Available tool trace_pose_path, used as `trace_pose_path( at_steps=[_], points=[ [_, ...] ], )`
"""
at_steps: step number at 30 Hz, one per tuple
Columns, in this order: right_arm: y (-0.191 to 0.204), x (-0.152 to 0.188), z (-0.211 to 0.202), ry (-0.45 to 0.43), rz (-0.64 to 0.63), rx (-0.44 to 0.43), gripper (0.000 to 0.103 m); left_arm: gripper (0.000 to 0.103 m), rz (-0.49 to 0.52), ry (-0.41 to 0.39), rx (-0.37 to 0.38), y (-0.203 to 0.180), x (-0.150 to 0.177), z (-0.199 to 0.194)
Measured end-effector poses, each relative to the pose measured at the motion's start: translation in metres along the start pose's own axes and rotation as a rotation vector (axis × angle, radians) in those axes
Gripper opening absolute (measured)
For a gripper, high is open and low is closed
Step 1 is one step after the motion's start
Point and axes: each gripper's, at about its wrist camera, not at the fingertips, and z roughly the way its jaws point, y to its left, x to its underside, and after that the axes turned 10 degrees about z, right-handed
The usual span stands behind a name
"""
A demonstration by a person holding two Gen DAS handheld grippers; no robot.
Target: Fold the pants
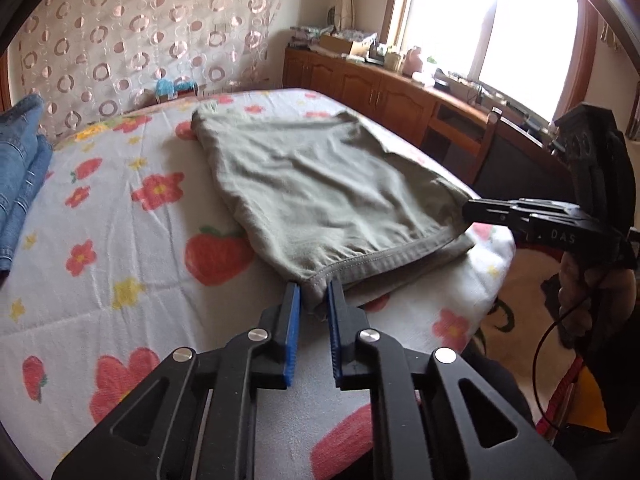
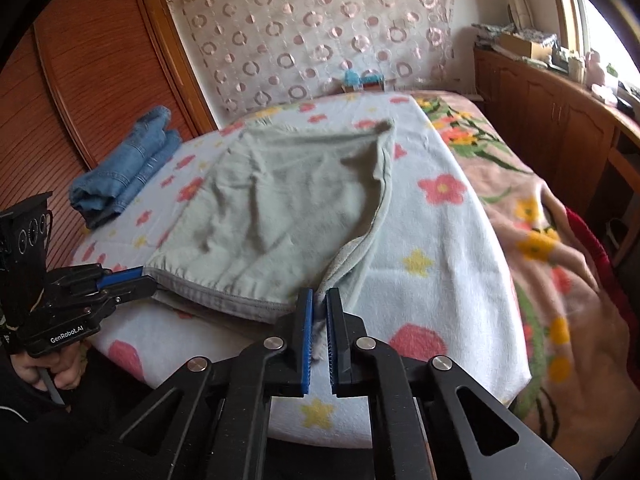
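Because your left claw [image 1: 313,295] and right claw [image 2: 319,302] are each closed on a near corner of the green pants [image 1: 320,184] lying on the bed [image 1: 120,280], you can lift this edge evenly for the fold.

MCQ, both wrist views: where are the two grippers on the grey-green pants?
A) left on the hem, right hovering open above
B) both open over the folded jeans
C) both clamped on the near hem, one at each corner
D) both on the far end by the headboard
C: the left gripper and the right gripper each pinch a corner of the near hem of the pants; the jeans lie untouched.
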Motion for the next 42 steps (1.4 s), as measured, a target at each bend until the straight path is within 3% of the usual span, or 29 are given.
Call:
trace_pose_path(
  at_steps=[7,14,17,19,21,30,36,42],
  points=[
    [0.011,0.010,-0.014,0.007,-0.025,-0.033,0.006,0.014,-0.006,-0.016,-0.012,0.004,0.000,-0.018],
    [0.000,0.022,0.002,0.053,-0.012,0.026,0.006,0.016,-0.053,0.039,-0.027,0.017,0.007,-0.006],
    [-0.005,0.022,0.001,0.053,0.004,0.024,0.006,0.031,-0.074,0.040,-0.029,0.020,0.005,-0.003],
    [-0.004,0.021,0.000,0.051,0.007,0.022,0.006,0.047,-0.086,0.027,-0.026,0.022,0.002,-0.002],
    [0.002,0.020,0.001,0.049,0.000,0.027,0.006,0.051,-0.096,0.022,-0.010,0.023,0.001,-0.001],
    [0.004,0.022,0.001,0.039,-0.029,0.047,0.006,0.051,-0.106,-0.015,-0.004,0.021,-0.005,0.005],
    [0.003,0.020,0.002,0.040,-0.039,0.054,0.008,0.044,-0.079,0.026,0.018,0.011,-0.002,0.014],
    [0.003,0.020,0.002,0.038,-0.054,0.064,0.010,0.043,-0.096,0.050,0.013,0.011,0.003,0.020]
  ],
)
